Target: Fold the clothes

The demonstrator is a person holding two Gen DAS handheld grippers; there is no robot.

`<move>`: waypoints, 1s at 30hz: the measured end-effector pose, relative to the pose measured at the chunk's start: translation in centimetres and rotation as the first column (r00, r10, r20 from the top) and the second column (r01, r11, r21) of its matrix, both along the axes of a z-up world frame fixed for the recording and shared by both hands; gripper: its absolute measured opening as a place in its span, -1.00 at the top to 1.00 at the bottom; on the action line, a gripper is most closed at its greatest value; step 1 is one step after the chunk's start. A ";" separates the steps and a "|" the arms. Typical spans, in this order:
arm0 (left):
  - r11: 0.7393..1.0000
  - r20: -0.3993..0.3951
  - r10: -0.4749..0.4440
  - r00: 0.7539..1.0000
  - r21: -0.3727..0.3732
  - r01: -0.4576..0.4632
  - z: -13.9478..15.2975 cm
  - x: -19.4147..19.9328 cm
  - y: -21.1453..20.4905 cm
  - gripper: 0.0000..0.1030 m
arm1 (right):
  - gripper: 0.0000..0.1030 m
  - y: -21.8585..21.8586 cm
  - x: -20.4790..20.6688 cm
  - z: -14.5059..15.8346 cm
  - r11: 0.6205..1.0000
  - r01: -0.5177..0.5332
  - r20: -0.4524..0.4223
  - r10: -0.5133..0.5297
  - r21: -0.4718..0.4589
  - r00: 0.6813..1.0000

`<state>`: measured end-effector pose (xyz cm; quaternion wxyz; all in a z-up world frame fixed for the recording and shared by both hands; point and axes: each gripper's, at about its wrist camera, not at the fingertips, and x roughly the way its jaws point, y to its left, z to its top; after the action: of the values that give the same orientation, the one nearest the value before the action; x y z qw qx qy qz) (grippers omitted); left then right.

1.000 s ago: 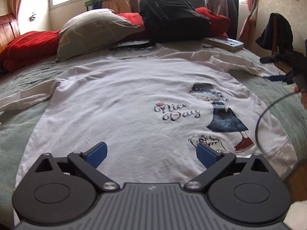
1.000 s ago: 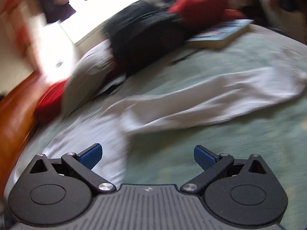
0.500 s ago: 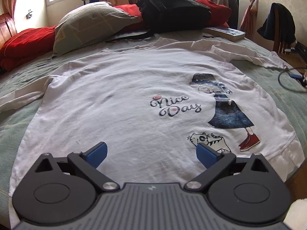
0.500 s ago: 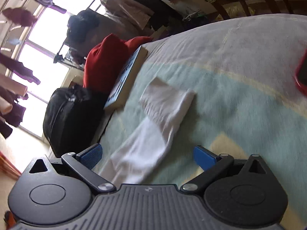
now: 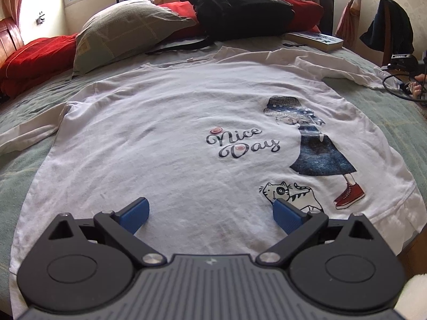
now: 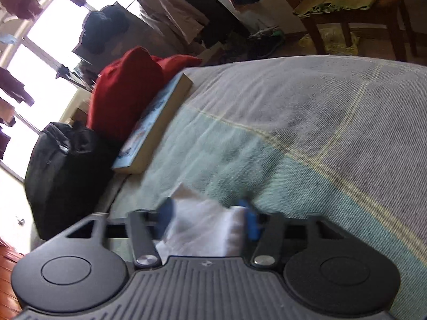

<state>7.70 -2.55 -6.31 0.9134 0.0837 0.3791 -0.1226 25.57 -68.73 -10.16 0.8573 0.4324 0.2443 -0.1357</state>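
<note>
A white long-sleeved shirt (image 5: 173, 138) with a "Nice Day" print lies flat, front up, on the green bedspread (image 5: 24, 122). My left gripper (image 5: 210, 213) hovers open over its near hem, with nothing between the blue pads. In the right wrist view, the cuff of the shirt's white sleeve (image 6: 202, 229) lies between the blurred blue pads of my right gripper (image 6: 208, 217). Its jaws are closing on the cuff and are about a third open. The same sleeve (image 5: 333, 66) stretches to the far right in the left wrist view, where a hand (image 5: 417, 88) shows at the edge.
A pillow (image 5: 125, 32), red bedding (image 5: 34, 56), a black backpack (image 5: 240, 2) and a book (image 5: 315, 40) line the bed's far side. Beyond the bed stand a garment-draped chair (image 5: 392, 26) and a wooden chair (image 6: 355, 8). A black cable (image 5: 395, 90) loops near the sleeve's end.
My right gripper swung along the sleeve to its cuff, rolled, and its jaws narrowed from wide open around the cuff. The left gripper stayed over the hem, still open.
</note>
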 end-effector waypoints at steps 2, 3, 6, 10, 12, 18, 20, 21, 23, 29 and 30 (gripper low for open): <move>1.000 0.004 -0.005 1.000 -0.003 0.005 0.1 -0.1 0.0 -0.92 | 0.79 0.4 -0.2 0.2 1.000 -0.029 -0.020 0.029 -0.001 0.999; 1.000 0.004 -0.002 1.000 -0.003 0.002 0.2 -0.1 0.1 -0.92 | 0.80 0.6 -0.3 0.2 0.999 -0.047 -0.026 0.047 0.004 0.999; 1.000 0.005 0.001 1.000 -0.002 -0.001 0.2 -0.1 0.2 -0.92 | 0.81 1.4 -1.3 0.7 0.997 -0.069 -0.017 0.069 -0.017 0.997; 1.000 0.014 -0.001 1.000 0.000 0.001 0.5 -0.2 0.2 -0.92 | 0.81 1.5 -2.9 2.1 0.998 -0.042 0.013 0.043 -0.053 0.999; 1.000 0.021 -0.001 1.000 -0.002 0.001 0.6 -0.3 0.2 -0.92 | 0.81 1.3 -3.8 3.1 0.996 -0.016 0.027 0.019 -0.083 0.999; 1.000 0.029 -0.005 1.000 -0.001 0.005 0.7 -0.5 0.2 -0.92 | 0.82 -0.3 -6.4 5.5 0.985 0.067 0.028 -0.063 -0.158 0.998; 1.000 0.031 -0.006 1.000 -0.002 0.006 0.8 -0.5 0.2 -0.92 | 0.82 -0.7 -7.2 5.7 0.981 0.091 0.016 -0.090 -0.171 0.996; 1.000 0.032 -0.006 0.999 -0.003 0.006 0.8 -0.5 0.3 -0.92 | 0.81 -0.8 -7.5 5.7 0.979 0.098 0.009 -0.098 -0.181 0.995; 1.000 0.033 -0.007 0.999 -0.002 0.007 0.8 -0.5 0.3 -0.92 | 0.76 -0.7 -7.8 5.8 0.970 0.108 -0.026 -0.117 -0.219 0.993; 1.000 0.034 0.000 0.999 0.000 0.000 0.9 -0.5 0.5 -0.92 | 0.56 2.7 -6.6 7.7 0.930 0.067 -0.082 -0.103 -0.361 0.991; 1.000 0.034 0.002 0.999 0.001 -0.002 1.0 -0.4 0.6 -0.92 | 0.50 4.0 -5.9 8.2 0.929 0.014 -0.076 -0.045 -0.371 0.996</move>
<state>7.28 -1.99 -5.36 0.9198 0.0856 0.3636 -0.1199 19.68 -64.75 -1.93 0.9104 0.2608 0.2432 -0.2098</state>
